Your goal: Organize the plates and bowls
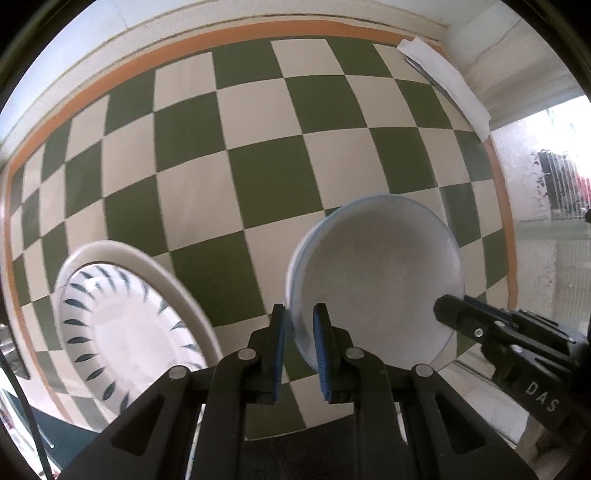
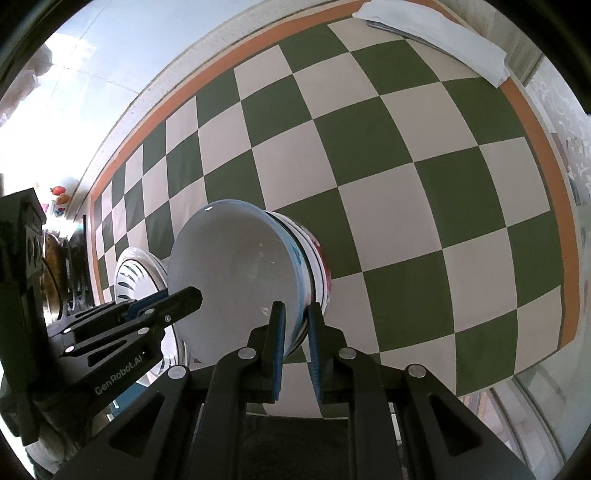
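A white bowl (image 1: pixel 376 280) with a blue rim line sits over the green and white checked tablecloth (image 1: pixel 229 155). My left gripper (image 1: pixel 299 332) is shut on its near left rim. My right gripper (image 2: pixel 295 332) is shut on the opposite rim of the same bowl (image 2: pixel 236 273). In the right wrist view the bowl rests nested in a second bowl (image 2: pixel 317 266) with red and blue markings. A stack of white plates (image 1: pixel 125 325), the top one with dark blue dashes, lies to the left; it also shows in the right wrist view (image 2: pixel 136 273).
A folded white cloth (image 1: pixel 443 77) lies at the far right corner of the table, also seen in the right wrist view (image 2: pixel 436 40). An orange border (image 1: pixel 258 33) edges the tablecloth. Dark clutter (image 2: pixel 62 273) stands beyond the table's left end.
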Action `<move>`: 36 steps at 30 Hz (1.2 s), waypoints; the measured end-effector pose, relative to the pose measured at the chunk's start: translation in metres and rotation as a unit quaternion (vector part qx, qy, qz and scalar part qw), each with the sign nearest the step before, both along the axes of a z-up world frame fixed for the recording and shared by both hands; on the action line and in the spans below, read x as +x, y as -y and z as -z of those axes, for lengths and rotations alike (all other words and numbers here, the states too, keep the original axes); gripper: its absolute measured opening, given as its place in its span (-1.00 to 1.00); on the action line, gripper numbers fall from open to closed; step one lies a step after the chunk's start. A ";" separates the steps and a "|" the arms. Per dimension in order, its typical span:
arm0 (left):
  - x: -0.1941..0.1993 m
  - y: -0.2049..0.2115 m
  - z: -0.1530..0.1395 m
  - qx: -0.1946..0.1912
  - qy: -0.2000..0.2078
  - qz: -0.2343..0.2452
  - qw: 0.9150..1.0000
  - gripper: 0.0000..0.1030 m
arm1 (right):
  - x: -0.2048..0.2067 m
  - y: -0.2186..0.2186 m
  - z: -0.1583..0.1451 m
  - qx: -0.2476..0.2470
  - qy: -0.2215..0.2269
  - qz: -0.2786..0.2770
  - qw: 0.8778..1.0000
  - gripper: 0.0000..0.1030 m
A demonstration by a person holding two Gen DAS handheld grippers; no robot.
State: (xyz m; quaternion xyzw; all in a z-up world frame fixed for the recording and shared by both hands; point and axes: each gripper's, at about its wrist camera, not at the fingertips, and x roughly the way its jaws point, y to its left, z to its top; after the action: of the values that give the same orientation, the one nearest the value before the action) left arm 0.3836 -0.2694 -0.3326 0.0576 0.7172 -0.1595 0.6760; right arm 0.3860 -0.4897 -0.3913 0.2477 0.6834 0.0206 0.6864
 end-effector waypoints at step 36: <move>-0.099 -0.085 -0.181 -0.078 0.169 -0.004 0.982 0.87 | -0.113 -0.056 -0.195 -0.091 0.163 -0.047 0.981 0.73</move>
State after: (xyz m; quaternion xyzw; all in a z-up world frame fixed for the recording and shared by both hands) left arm 0.2846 -0.1846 -0.1517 0.0273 0.5781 -0.2002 0.7905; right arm 0.2735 -0.4333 -0.1961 0.1454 0.5722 0.0304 0.8066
